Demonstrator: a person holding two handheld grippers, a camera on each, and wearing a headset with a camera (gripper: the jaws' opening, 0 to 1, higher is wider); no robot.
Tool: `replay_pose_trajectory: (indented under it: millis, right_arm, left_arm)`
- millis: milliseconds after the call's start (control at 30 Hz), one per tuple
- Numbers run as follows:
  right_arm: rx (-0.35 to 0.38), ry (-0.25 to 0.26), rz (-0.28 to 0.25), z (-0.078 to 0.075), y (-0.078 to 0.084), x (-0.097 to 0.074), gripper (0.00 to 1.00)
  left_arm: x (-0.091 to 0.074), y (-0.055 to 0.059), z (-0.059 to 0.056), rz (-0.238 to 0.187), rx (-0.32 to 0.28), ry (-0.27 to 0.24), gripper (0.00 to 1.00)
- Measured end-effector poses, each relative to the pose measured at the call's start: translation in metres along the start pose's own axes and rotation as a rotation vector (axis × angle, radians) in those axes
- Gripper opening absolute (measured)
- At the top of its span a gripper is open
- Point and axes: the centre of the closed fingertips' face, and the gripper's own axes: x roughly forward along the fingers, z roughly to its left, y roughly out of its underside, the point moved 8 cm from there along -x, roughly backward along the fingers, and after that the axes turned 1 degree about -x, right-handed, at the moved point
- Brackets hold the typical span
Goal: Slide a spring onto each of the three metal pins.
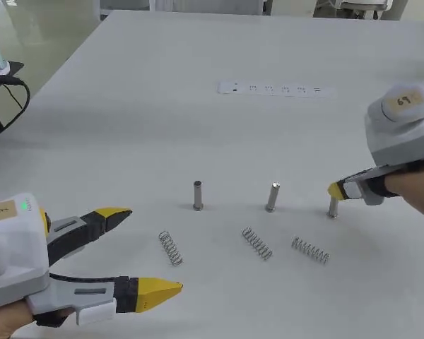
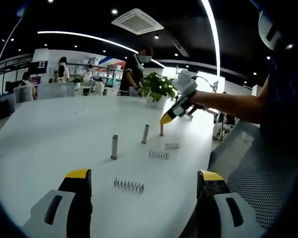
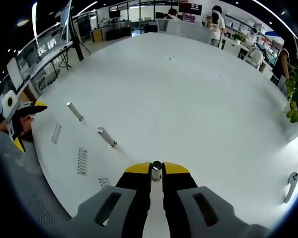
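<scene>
a: what does the right gripper (image 3: pixel 156 169) have?
b: its two jaws are almost closed, and the top of the right pin (image 1: pixel 333 207) sits between the yellow tips. so it holds this pin, which stands upright on the white table (image 1: pixel 198 106), the closest of the three to the table's right edge.
a: and the left gripper (image 1: pixel 152 249)?
b: it is wide open and holds nothing. it hovers over the near left part of the table, with the left spring (image 1: pixel 170 248) just in front of its tips.
a: where are the other parts?
b: the left pin (image 1: pixel 197 195) and the middle pin (image 1: pixel 272 197) stand in one row with the right one, all bare. the middle spring (image 1: pixel 257 243) and the right spring (image 1: pixel 310 250) lie flat between this row and the near edge, near the pins but not touching them.
a: which step is it?
b: it seems to be the beginning, because no spring is on a pin yet. the right gripper probably steadies its pin. the next move asks the left gripper to close on a spring, lift it, turn it upright and bring its open end over a pin top. the right jaws cover the top of their pin, so they must first let go or grip lower.
</scene>
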Motion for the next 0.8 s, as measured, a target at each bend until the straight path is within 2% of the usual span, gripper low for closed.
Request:
replay_pose_trajectory:
  millis: [800]
  right_arm:
    - [-0.049, 0.008, 0.017, 0.0009, 0.0082, -0.0019, 0.06]
  left_arm:
    - [-0.0009, -0.0002, -0.0008, 0.005, 0.005, 0.005, 0.83]
